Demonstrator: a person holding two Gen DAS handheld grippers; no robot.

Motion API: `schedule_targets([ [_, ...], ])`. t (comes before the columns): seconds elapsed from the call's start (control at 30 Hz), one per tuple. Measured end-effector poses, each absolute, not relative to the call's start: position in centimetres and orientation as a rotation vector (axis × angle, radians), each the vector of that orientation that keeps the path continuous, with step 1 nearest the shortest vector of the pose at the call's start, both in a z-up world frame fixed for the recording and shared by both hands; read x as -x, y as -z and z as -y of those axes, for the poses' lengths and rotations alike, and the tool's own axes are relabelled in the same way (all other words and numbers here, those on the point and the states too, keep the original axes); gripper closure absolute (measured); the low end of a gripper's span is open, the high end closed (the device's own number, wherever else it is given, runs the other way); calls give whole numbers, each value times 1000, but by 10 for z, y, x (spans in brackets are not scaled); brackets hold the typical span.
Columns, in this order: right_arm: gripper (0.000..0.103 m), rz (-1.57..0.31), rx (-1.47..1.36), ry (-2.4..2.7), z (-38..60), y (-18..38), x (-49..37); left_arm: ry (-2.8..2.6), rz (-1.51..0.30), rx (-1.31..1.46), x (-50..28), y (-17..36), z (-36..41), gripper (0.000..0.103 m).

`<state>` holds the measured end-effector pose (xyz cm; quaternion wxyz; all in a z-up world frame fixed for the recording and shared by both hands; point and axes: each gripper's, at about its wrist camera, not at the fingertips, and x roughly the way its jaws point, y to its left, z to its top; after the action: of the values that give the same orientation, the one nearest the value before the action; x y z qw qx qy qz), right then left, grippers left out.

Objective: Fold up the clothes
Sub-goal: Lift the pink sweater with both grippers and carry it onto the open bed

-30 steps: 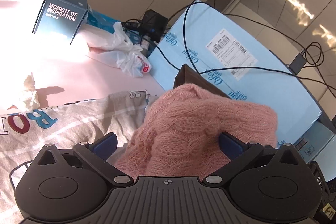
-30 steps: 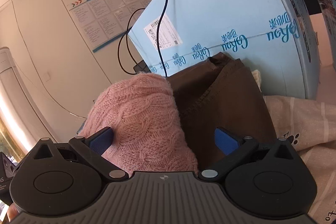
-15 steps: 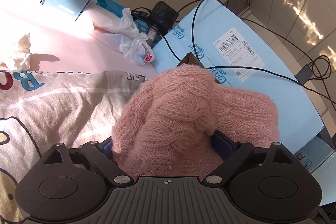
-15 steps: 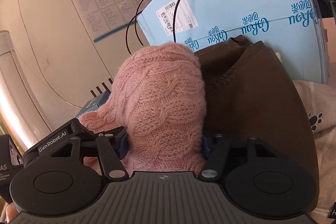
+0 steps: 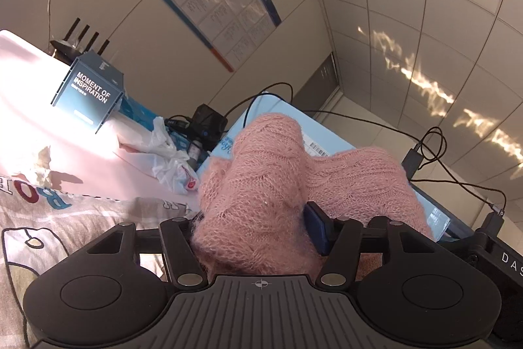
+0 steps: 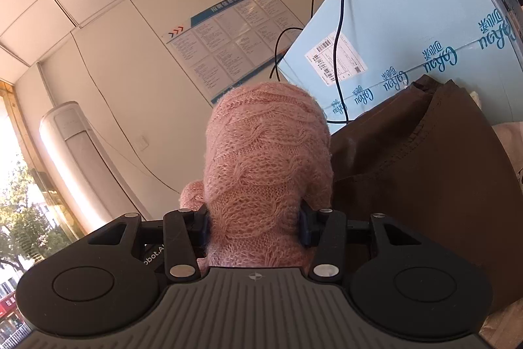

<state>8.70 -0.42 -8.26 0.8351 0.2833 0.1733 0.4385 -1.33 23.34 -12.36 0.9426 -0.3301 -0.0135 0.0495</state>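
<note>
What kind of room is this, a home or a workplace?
Probably an office or lobby used as a workspace: a printed notice board on a panelled wall, a big blue shipping box draped with cables, and a tall standing air conditioner.

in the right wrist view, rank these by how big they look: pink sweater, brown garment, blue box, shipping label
1. blue box
2. brown garment
3. pink sweater, though it looms close to the camera
4. shipping label

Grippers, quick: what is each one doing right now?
Left gripper: jaws closing on a bunch of the pink sweater, pads pressing into the knit.
Right gripper: jaws closing on the pink sweater too, pads against both sides.
</note>
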Motion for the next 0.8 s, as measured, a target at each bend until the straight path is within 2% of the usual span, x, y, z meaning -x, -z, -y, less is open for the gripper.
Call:
schedule_targets([
  [0.4,59,-326,-475,-788,40,62,-30,12,23,607,43,124,-193,47],
  [0.8,59,-366,-455,-603,138,75,58,230,-154,504,81,130,-109,47],
])
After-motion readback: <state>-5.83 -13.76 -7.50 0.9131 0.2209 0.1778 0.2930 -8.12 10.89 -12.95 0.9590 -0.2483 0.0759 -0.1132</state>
